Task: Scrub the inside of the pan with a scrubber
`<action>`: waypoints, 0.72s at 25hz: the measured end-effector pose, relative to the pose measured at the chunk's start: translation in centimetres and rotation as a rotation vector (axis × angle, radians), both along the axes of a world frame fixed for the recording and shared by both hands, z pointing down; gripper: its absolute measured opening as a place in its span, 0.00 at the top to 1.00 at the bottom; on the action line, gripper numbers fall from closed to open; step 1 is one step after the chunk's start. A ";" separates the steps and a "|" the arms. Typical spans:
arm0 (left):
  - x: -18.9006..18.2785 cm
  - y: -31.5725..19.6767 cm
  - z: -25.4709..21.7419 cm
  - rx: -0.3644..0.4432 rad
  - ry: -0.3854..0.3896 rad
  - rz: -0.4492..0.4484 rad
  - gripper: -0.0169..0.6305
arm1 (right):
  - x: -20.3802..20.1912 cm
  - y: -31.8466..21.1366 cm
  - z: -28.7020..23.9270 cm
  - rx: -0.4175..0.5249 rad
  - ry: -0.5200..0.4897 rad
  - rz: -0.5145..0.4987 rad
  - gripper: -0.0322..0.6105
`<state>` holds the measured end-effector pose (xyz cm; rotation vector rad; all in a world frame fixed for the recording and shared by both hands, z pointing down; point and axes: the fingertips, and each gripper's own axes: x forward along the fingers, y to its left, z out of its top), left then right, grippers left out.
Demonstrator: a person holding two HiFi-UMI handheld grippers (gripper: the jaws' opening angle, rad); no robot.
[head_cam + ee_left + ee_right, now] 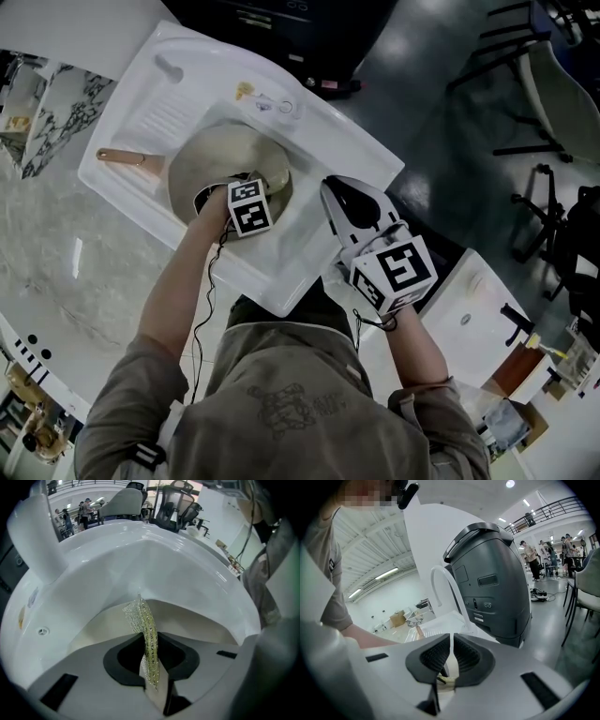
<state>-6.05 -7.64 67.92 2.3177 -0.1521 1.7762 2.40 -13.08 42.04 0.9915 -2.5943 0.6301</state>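
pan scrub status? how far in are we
Done: the left gripper is shut on the sparkly yellow-green mesh scrubber, and the pale round pan with a copper-coloured handle sits in the white sink. In hand: the scrubber is inside the pan; contact can't be told. The right gripper is shut, empty, off to the side. Left: the scrubbing itself; nothing shows how much is covered.

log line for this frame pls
left gripper: shut on scrubber, inside pan | right gripper: shut, empty, clear of pan | pan: in sink

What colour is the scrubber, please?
The scrubber is yellow-green with silvery mesh, clearest in the left gripper view.
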 end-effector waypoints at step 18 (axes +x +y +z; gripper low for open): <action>-0.8 7.1 -7.7 -0.376 0.185 0.209 0.86 | -0.7 2.6 0.3 -0.011 0.024 -0.030 0.89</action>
